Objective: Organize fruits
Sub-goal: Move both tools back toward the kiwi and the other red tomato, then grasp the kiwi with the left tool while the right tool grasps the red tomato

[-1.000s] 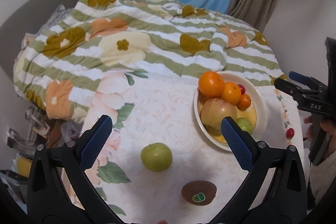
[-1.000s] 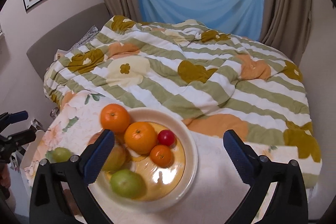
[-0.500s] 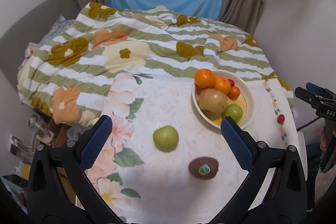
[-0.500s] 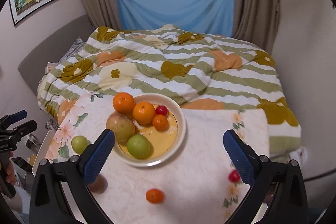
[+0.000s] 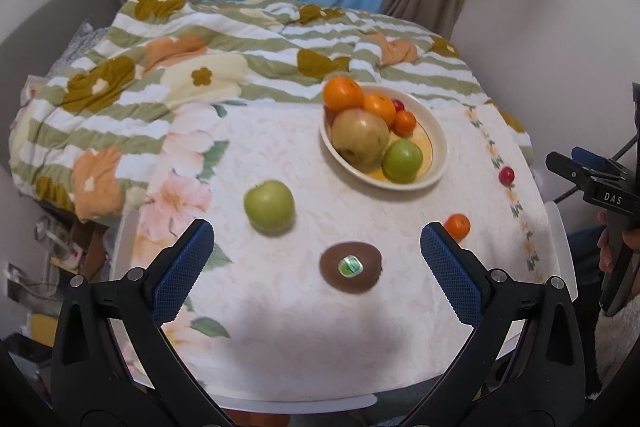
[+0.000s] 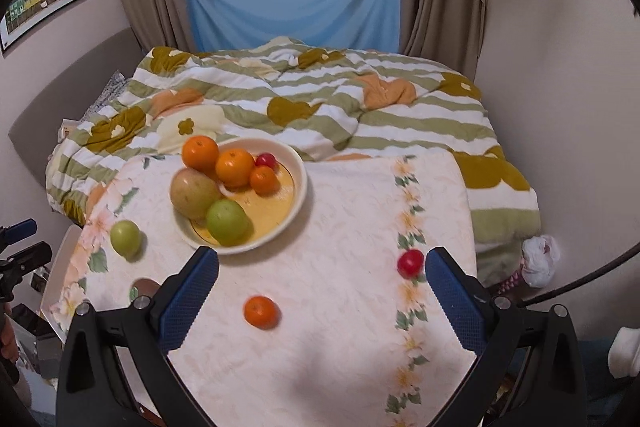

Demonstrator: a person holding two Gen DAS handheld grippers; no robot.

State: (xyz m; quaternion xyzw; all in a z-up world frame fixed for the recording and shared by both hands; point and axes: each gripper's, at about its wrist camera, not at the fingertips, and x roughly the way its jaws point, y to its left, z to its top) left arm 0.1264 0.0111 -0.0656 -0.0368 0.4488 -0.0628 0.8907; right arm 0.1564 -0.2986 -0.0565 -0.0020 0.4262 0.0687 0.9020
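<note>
Between the spread-apart fingers of the empty left tool (image 5: 316, 267) lies the kiwi (image 5: 351, 267); right tool (image 6: 320, 291) likewise released.

Both wrist views above table (image 5: 280, 327)

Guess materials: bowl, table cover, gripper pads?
Bowl: likely glazed ceramic; glossy cream rim, yellow inside, though plastic is possible. Table cover: woven cloth, matte, floral print with an embossed pattern. Pads: blue, probably rubber; fine grid texture.
</note>
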